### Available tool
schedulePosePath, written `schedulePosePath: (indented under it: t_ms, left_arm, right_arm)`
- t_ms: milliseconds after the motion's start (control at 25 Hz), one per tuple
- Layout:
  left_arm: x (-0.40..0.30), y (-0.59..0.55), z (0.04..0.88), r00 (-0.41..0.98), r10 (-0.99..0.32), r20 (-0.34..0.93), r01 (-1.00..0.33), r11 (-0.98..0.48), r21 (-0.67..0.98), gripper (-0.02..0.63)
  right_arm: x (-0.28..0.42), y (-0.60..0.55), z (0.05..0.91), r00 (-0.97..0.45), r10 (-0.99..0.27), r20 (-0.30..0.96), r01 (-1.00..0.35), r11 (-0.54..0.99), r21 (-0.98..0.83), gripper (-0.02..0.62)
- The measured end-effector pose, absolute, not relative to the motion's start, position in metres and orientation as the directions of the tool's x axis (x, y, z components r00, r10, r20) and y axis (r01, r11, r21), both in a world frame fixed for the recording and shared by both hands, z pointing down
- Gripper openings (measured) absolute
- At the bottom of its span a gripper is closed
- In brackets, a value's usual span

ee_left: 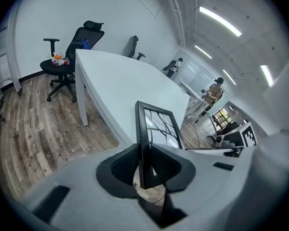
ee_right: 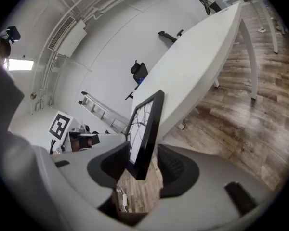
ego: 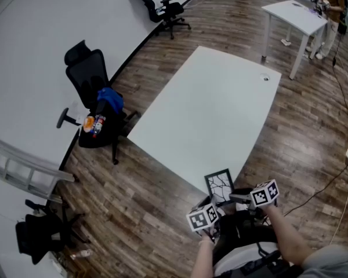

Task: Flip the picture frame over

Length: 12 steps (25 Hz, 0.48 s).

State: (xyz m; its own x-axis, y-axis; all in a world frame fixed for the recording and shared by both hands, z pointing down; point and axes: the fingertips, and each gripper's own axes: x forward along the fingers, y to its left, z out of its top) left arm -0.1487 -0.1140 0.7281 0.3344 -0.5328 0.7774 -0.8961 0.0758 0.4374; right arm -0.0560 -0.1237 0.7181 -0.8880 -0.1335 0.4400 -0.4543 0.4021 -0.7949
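A black picture frame (ego: 219, 185) with a branch-pattern picture stands tilted at the near edge of the white table (ego: 220, 109), its picture side facing up and towards me. My left gripper (ego: 212, 206) comes at it from below left. In the left gripper view the frame's (ee_left: 156, 124) near edge sits between the pads, which press on both sides, so the left gripper (ee_left: 145, 165) is shut on it. My right gripper (ego: 236, 198) reaches in from the right. In the right gripper view the frame's (ee_right: 145, 124) corner stands between the jaws of the right gripper (ee_right: 147, 165), with a gap at each pad.
A black office chair (ego: 95, 97) with a blue cloth and bottles stands left of the table; another chair (ego: 162, 7) is by the far wall. A second white table (ego: 296, 13) and a person (ego: 330, 4) are at the far right. Cables cross the wooden floor at right.
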Motion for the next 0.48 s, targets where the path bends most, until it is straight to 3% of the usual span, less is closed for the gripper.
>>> schedulePosePath:
  t_ms: [120, 200, 480]
  left_arm:
    - [-0.1488, -0.1143, 0.7270, 0.332, -0.536, 0.776, -0.899, 0.070, 0.433, 0.083]
    - [-0.1487, -0.1145, 0.7267, 0.333, -0.540, 0.773, -0.899, 0.064, 0.432, 0.083]
    - [-0.1440, -0.1187, 0.7256, 0.331, -0.548, 0.768, -0.912, 0.024, 0.410, 0.083]
  right_arm:
    - [-0.0609, -0.1199, 0.7170, -0.899, -0.107, 0.424, -0.430, 0.398, -0.810, 0.181]
    - [-0.0599, -0.1207, 0.7160, -0.899, -0.106, 0.424, -0.429, 0.401, -0.809, 0.129]
    - [-0.0549, -0.1284, 0.7103, -0.896, -0.136, 0.423, -0.440, 0.402, -0.803, 0.109]
